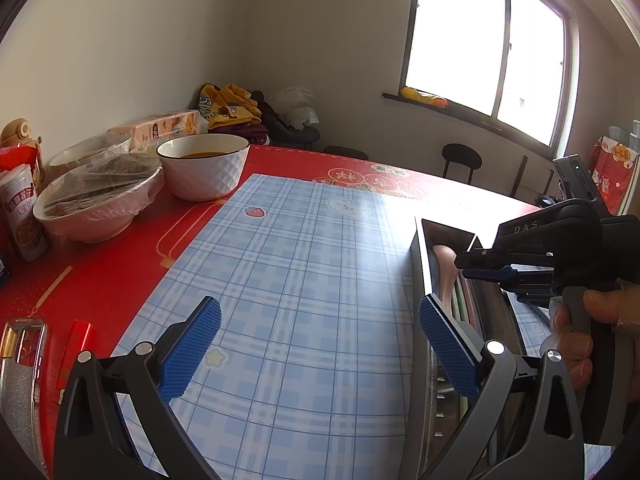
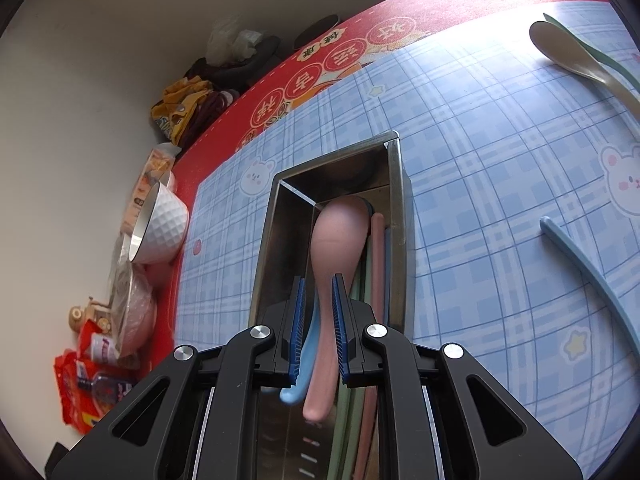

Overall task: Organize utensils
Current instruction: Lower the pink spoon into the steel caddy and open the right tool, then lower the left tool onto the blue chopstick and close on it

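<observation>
Left wrist view, left to right. A plastic-wrapped bowl [image 1: 96,204] and a white faceted bowl [image 1: 204,166] holding brown liquid sit on the red tablecloth [image 1: 100,264] at upper left. The blue plaid mat [image 1: 288,280] fills the centre. The left gripper [image 1: 320,344] hangs above it at the bottom of the frame, its blue pads spread wide with nothing between them. At right stands the steel utensil tray [image 1: 420,256], long axis running from bottom to top of the frame; the right pad overlaps its near wall in the picture, contact not determinable. The right gripper [image 1: 480,266] reaches over the tray from the right edge, held by a hand [image 1: 580,332].

Right wrist view, left to right. The same bowls line the left edge. The tray [image 2: 396,216] lies in the centre, long axis running up the frame. The right gripper [image 2: 318,320] is closed narrowly on the handle of a pink spoon [image 2: 338,240]. The spoon's long axis follows the tray's; its bowl points toward the far end, inside the tray, and its handle end points toward the bottom of the frame. A blue utensil handle [image 2: 304,356] sits beside it, partly between the pads. Pink and green sticks [image 2: 376,264] lie along the tray's right wall. On the mat at right lie a blue handle [image 2: 592,276] and, upper right, a beige spoon [image 2: 568,50] over a green one, well apart from the tray.
</observation>
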A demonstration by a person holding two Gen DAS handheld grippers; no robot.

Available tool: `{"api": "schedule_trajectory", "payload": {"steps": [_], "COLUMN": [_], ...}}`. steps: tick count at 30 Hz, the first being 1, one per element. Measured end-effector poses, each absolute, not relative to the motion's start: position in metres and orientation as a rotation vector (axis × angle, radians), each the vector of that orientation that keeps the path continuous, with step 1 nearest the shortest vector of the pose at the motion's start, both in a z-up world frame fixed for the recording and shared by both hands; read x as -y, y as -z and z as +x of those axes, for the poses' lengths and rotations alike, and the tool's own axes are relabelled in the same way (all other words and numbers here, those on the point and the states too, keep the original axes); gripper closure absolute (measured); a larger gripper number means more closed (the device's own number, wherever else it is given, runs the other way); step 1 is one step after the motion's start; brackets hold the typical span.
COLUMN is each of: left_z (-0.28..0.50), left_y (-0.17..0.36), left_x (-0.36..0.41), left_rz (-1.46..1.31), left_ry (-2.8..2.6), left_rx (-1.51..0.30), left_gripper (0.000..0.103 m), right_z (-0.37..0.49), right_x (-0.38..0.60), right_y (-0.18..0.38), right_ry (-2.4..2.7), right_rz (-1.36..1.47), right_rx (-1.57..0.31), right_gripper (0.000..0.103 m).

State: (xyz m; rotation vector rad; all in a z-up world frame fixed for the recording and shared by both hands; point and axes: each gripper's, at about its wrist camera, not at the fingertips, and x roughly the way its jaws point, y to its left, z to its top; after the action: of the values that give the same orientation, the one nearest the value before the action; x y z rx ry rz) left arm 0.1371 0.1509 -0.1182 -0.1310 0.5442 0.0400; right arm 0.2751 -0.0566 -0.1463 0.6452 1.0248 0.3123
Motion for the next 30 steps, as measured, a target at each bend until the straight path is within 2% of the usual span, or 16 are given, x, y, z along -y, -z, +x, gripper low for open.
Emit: {"api": "schedule_trajectory", "payload": {"steps": [6,19,30], "left_z": [0.137,0.138,0.134], "left_y": [0.119,0.119,0.115], "left_x": [-0.150,-0.151,-0.144], "left_rz": [-0.130,-0.121,-0.063], "left_ry": [-0.042,-0.064,-0.165], "left_rx": [-0.546,-0.547,-0.529], "left_gripper": [0.006,0.006,0.006], "right_z": [0.267,0.211,0.179], "right_x": [0.060,0.084,0.155], "right_y": [0.132,0.101,0.100], "right_ry": [-0.343,-0.446,-0.434], "right_rz": [0.561,0.133,0.098], "right_rx": [-0.955,-0.703,-0.634], "right_gripper": [0.088,0.088,0.088]}}
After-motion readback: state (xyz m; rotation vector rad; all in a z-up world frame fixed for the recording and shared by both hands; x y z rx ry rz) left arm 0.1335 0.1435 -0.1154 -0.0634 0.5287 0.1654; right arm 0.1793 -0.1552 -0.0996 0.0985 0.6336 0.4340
